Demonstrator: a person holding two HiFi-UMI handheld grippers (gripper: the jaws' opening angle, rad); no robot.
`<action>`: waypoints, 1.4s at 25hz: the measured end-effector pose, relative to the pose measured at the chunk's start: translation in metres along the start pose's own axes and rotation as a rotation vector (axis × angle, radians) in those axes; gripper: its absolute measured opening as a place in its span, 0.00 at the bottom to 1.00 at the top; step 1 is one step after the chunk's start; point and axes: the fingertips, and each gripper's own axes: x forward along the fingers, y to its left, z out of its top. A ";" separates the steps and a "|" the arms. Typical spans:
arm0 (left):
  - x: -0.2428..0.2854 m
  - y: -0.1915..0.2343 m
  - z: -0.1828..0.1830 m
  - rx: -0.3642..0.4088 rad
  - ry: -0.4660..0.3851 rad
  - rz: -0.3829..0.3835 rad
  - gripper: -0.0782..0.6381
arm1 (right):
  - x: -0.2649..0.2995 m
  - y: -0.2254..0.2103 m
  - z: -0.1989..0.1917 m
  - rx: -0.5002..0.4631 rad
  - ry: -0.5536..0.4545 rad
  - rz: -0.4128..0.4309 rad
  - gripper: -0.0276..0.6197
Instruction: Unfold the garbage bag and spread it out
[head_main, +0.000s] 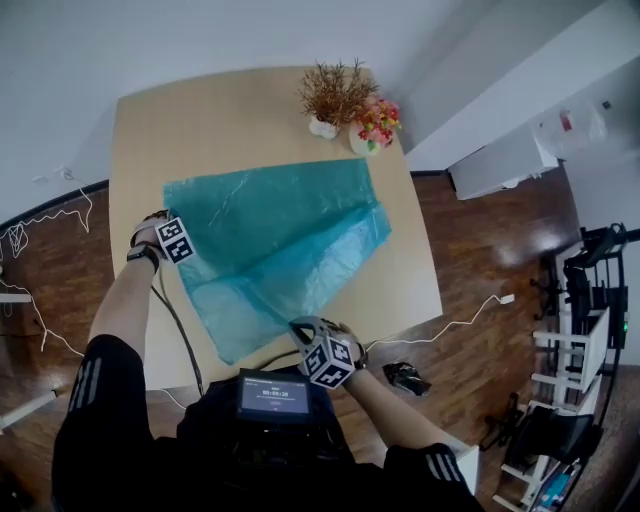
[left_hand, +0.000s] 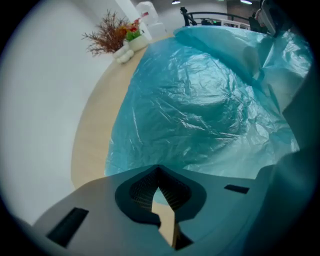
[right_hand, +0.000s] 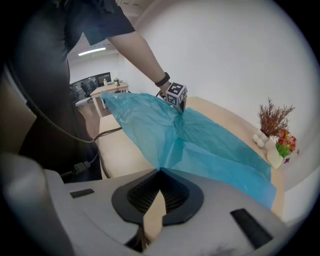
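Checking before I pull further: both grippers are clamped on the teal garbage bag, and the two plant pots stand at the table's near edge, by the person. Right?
No. The head view shows the two plant pots at the far edge of the table, away from the person. Otherwise right: the left gripper and the right gripper are both clamped on the teal garbage bag.

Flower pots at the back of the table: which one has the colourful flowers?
The right-hand plant in the head view: it has pink and red blooms. The left-hand plant beside it has only brown dry twigs.
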 end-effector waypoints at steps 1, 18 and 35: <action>0.000 0.000 0.000 0.002 0.005 0.001 0.11 | 0.004 0.008 -0.005 0.009 0.003 0.011 0.07; -0.004 0.012 0.008 0.034 0.010 0.068 0.14 | 0.065 0.075 -0.051 0.070 0.122 0.159 0.07; -0.028 -0.058 0.142 0.168 -0.181 -0.054 0.19 | 0.074 0.062 -0.061 0.107 0.183 0.121 0.08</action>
